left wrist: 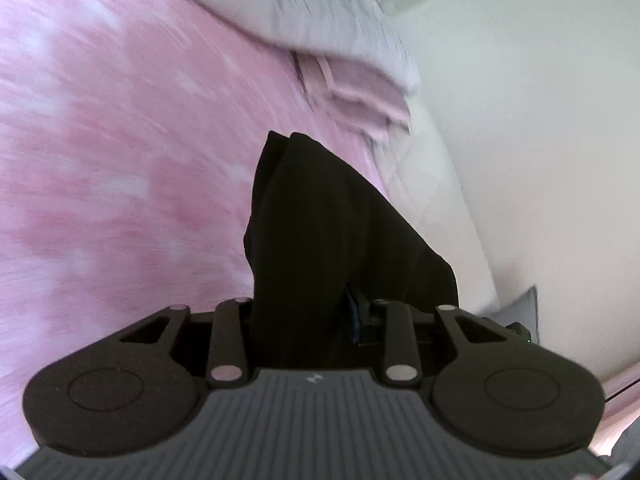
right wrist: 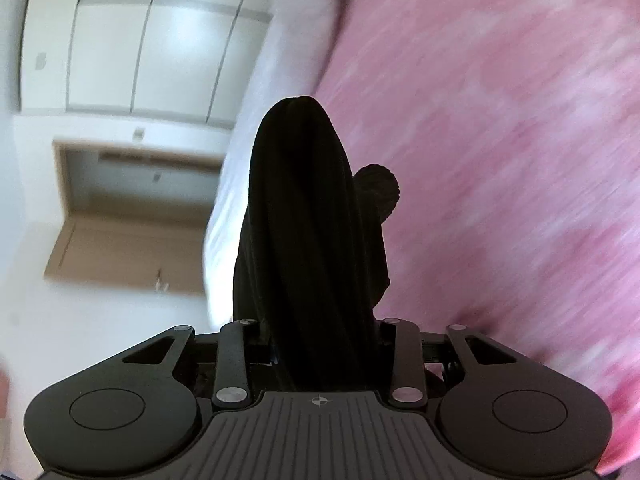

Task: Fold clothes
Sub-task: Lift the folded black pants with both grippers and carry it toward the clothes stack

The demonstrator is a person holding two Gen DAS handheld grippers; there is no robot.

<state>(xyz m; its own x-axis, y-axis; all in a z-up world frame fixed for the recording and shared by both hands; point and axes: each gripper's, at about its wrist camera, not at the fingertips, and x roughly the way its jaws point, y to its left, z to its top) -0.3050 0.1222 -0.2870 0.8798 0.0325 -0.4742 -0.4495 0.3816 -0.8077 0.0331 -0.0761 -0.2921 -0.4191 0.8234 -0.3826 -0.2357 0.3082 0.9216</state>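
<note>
A black garment (left wrist: 320, 240) rises straight out of my left gripper (left wrist: 316, 312), which is shut on it; the cloth hides the fingertips. In the right wrist view the same black garment (right wrist: 308, 232) bunches into a tall dark fold held in my right gripper (right wrist: 320, 328), also shut on it. A ribbed cuff or hem (right wrist: 378, 188) pokes out to the right of the fold. Both views are blurred by motion, and the pink bedspread (left wrist: 120, 160) (right wrist: 500, 120) lies behind the cloth.
A pale pillow (left wrist: 320, 12) and a folded pink cover (left wrist: 360, 88) lie at the bed's far end, by a white wall (left wrist: 540, 120). In the right wrist view, white wardrobe doors (right wrist: 140, 40) and a wooden door (right wrist: 132, 216) stand past the white mattress edge (right wrist: 240, 160).
</note>
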